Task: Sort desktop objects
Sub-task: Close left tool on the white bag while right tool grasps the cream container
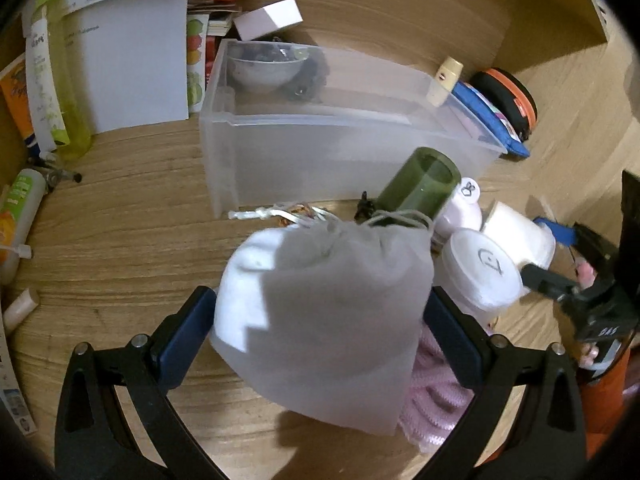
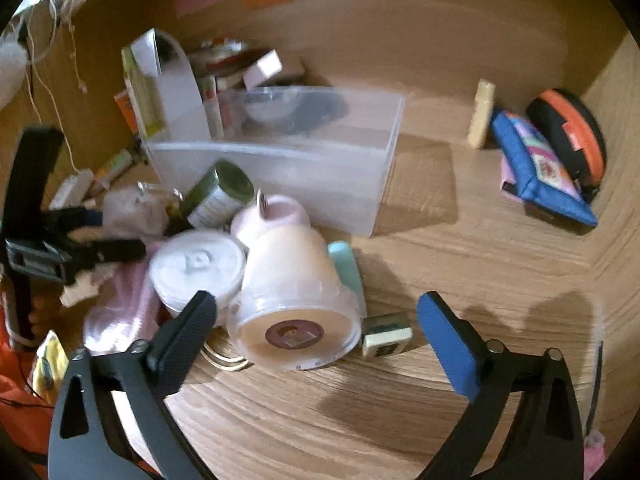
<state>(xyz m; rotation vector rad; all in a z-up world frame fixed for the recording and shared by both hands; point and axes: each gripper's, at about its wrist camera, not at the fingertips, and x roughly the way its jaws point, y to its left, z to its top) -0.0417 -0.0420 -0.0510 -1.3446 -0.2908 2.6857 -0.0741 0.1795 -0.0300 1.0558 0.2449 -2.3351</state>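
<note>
Sorting looks barely begun. The bin [image 1: 344,136] holds only a bowl [image 1: 264,68] and something dark at its far end; the rest of it is bare. Most of the clutter lies outside, bunched against the bin's near wall: a green bottle [image 1: 420,182], a white lidded jar [image 2: 198,268], a big tub [image 2: 294,300] on its side, a teal piece [image 2: 348,272] and a small box [image 2: 386,338] just beside the tub. A blue pouch [image 2: 536,172] and an orange-rimmed case [image 2: 572,136] sit well off to the bin's right.

The left gripper [image 1: 320,320] tilts down toward the desk in front of the bin, its fingers clamped on a white drawstring bag [image 1: 324,312], both pads pressed into the cloth. The right gripper [image 2: 316,320] angles down over the tub, fingers wide apart, bracketing the tub and small box but pressing on neither.
</note>
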